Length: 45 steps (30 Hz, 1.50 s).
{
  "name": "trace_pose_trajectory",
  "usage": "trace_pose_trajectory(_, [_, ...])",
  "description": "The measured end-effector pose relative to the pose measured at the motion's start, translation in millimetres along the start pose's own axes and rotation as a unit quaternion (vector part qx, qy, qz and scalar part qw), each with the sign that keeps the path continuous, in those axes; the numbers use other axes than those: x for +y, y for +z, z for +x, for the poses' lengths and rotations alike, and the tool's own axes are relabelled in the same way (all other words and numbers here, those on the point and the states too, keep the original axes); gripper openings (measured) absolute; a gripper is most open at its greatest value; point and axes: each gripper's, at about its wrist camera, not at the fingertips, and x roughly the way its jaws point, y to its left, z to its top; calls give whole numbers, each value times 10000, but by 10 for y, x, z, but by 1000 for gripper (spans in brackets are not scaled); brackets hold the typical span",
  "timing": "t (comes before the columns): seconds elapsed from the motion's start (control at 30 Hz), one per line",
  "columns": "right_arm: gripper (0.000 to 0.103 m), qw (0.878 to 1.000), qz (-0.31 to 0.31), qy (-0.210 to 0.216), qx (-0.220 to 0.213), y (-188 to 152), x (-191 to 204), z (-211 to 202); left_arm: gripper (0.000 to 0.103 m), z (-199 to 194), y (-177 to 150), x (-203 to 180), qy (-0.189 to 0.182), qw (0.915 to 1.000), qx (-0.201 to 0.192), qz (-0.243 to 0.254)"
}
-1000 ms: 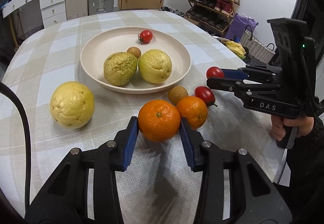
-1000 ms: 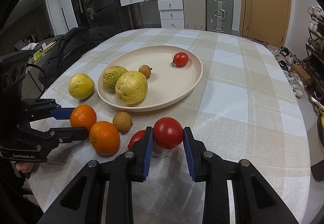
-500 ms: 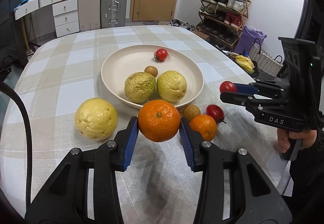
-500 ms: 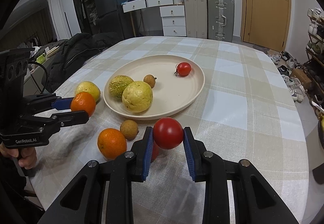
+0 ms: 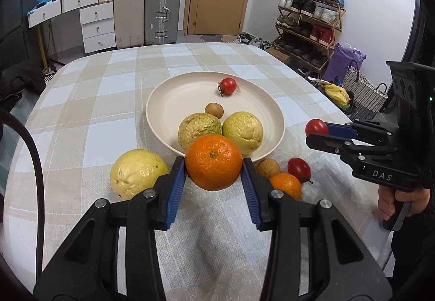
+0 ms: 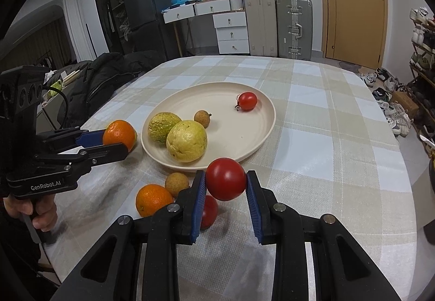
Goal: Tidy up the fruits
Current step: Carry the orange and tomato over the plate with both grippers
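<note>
Between the blue pads of the left tool (image 5: 214, 166), an orange (image 5: 214, 162) sits clamped, lifted clear of the bench (image 5: 81, 116). Just ahead of this tool lies the cream plate (image 5: 168, 99), carrying two yellow-green guavas (image 5: 243, 131), a small brown longan (image 5: 214, 109) and a cherry tomato (image 5: 227, 86) at its far side. Left of the tool, on the checked cloth, rests a pale yellow guava (image 5: 137, 173). Right of it, close together on the cloth: a second longan (image 5: 267, 167), a smaller orange (image 5: 285, 185) and a dark red tomato (image 5: 299, 169).

Right tool (image 6: 225, 181) grips a red tomato (image 6: 225, 178) between its pads, raised above the bench, near the plate's closest rim (image 6: 255, 148). Below and left of this tool's left pad, the dark red tomato (image 6: 208, 211) lies partly hidden. Further left, the smaller orange (image 6: 153, 199) and longan (image 6: 176, 183) almost touch each other.
</note>
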Motion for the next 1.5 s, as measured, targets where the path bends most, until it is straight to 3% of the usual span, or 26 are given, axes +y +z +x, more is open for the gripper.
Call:
trace_pose_trajectory(0.53, [30,9999,152,69,1,141,6,100,38,348,141,-6,127,9996,237,62])
trace_pose_trajectory(1.5, [30,9991,420,-36,52,345,-77,299,38,716,386,95,427,9988,225,-20])
